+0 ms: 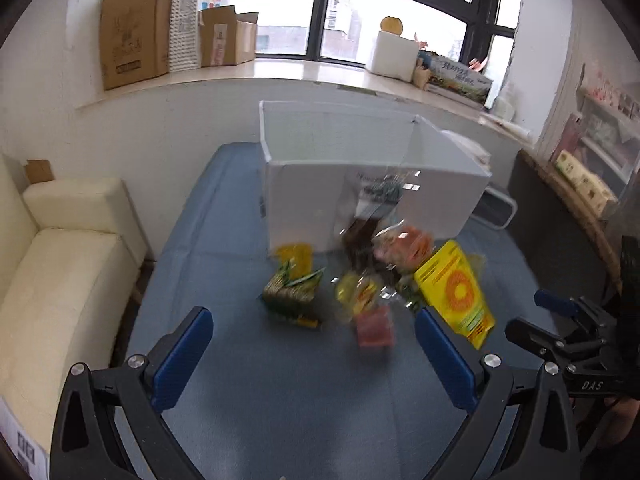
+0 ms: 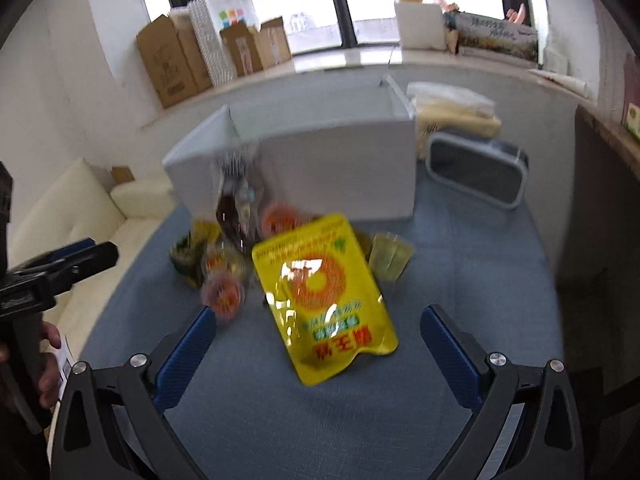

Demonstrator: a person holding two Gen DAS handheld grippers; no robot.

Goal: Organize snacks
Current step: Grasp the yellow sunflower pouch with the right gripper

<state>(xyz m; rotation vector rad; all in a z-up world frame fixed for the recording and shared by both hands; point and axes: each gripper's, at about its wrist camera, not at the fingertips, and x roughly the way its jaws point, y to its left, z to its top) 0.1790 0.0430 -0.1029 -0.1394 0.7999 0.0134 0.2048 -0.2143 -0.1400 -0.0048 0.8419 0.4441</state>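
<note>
A pile of snacks lies on the blue table in front of a white open box [image 1: 304, 196] [image 2: 344, 176]. A large yellow pouch [image 2: 324, 300] [image 1: 454, 288] lies nearest my right gripper [image 2: 316, 328], which is open and empty just before it. My left gripper [image 1: 312, 328] is open and empty, short of a green packet [image 1: 290, 290] and a pink snack [image 1: 374, 326]. A tall clear bag with dark contents [image 1: 366, 224] [image 2: 236, 208] leans on the box. An orange cup [image 2: 224, 294] and a pale yellow packet [image 2: 388, 258] lie beside the pouch.
A cream sofa [image 1: 52, 280] stands left of the table. A grey-framed device [image 2: 476, 172] and folded cloth [image 2: 452, 108] sit right of the box. Cardboard boxes [image 1: 136, 28] line the window sill. The right gripper shows in the left wrist view [image 1: 560, 320].
</note>
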